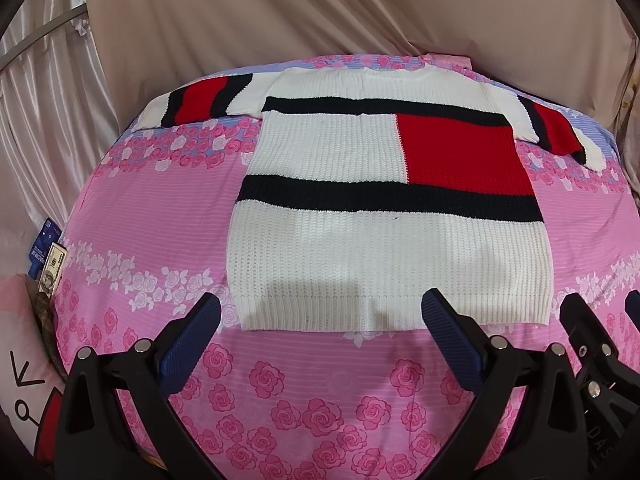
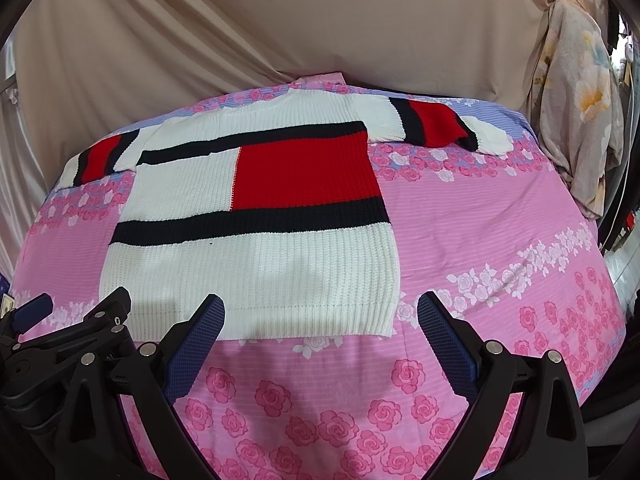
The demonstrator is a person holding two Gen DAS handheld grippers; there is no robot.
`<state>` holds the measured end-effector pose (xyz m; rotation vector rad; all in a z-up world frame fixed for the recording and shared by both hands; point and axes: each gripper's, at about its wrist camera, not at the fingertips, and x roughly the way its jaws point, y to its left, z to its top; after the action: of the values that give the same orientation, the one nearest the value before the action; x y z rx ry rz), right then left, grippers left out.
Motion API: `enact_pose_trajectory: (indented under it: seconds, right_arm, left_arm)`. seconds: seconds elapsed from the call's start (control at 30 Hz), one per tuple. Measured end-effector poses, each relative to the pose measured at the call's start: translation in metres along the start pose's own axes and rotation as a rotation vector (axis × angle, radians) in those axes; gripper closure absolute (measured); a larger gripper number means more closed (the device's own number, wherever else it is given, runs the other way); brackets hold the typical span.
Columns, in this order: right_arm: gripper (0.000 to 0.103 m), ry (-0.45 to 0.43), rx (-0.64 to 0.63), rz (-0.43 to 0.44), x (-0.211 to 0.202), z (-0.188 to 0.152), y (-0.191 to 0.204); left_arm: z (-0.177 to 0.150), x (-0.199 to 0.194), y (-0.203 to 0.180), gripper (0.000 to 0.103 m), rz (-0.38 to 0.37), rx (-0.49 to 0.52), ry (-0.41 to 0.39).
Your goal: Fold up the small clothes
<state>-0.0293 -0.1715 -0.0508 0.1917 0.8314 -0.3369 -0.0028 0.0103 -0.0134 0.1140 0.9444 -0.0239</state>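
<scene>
A pink rose-print bedsheet (image 1: 140, 216) serves as the folding surface. The knit sweater (image 1: 360, 248) lies flat at twelve o'clock, sleeves spread for folding. The left gripper (image 1: 320, 320) and right gripper (image 2: 320, 320) hover near its hem, released and empty.

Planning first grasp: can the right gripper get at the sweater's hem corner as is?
Probably yes. The right gripper is open just short of the sweater, whose hem lies flat on the bedsheet with nothing between.

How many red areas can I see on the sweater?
3. A large red block on the sweater body's right half, one red band on the left sleeve, one on the right sleeve. The underside is hidden.
</scene>
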Motion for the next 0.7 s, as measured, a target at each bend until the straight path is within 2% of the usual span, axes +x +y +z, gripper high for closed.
enact_pose_trajectory:
  seconds: [0.7]
  right_arm:
    - [0.007, 0.003, 0.000, 0.000, 0.0018, 0.0004, -0.0001]
  left_arm:
    - [-0.0006, 0.0021, 0.0000, 0.005, 0.005, 0.000, 0.002]
